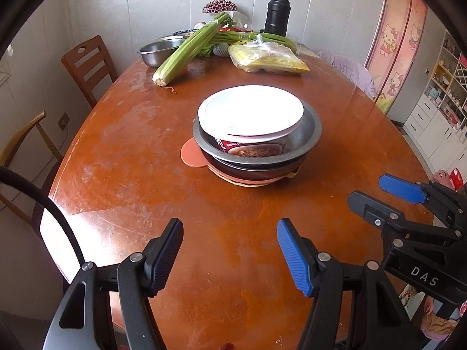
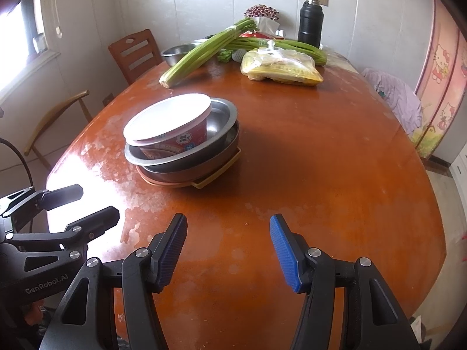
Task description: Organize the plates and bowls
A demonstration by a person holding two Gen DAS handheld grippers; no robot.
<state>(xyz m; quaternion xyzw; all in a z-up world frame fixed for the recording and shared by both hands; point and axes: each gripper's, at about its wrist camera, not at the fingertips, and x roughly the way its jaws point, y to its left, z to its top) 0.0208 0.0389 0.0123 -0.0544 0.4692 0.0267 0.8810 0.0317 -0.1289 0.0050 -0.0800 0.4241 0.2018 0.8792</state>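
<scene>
A stack stands mid-table: a red instant-noodle tub with a white lid (image 1: 251, 115) (image 2: 169, 122) sits in a steel bowl (image 1: 312, 129) (image 2: 221, 116), which rests in a dark bowl (image 1: 254, 169) (image 2: 204, 166) on pink and yellow plates (image 1: 191, 154) (image 2: 216, 175). My left gripper (image 1: 230, 250) is open and empty, over the table in front of the stack. My right gripper (image 2: 229, 250) is open and empty, nearer the front edge, right of the stack. Each gripper shows in the other's view, the right one (image 1: 376, 195) and the left one (image 2: 84, 204).
At the table's far end lie celery (image 1: 189, 52) (image 2: 204, 52), a second steel bowl (image 1: 157, 51) (image 2: 178, 51), a bag of yellow noodles (image 1: 268, 59) (image 2: 280, 68) and a black flask (image 1: 276, 14) (image 2: 310, 20). Wooden chairs (image 1: 87, 64) (image 2: 134, 52) stand at the left.
</scene>
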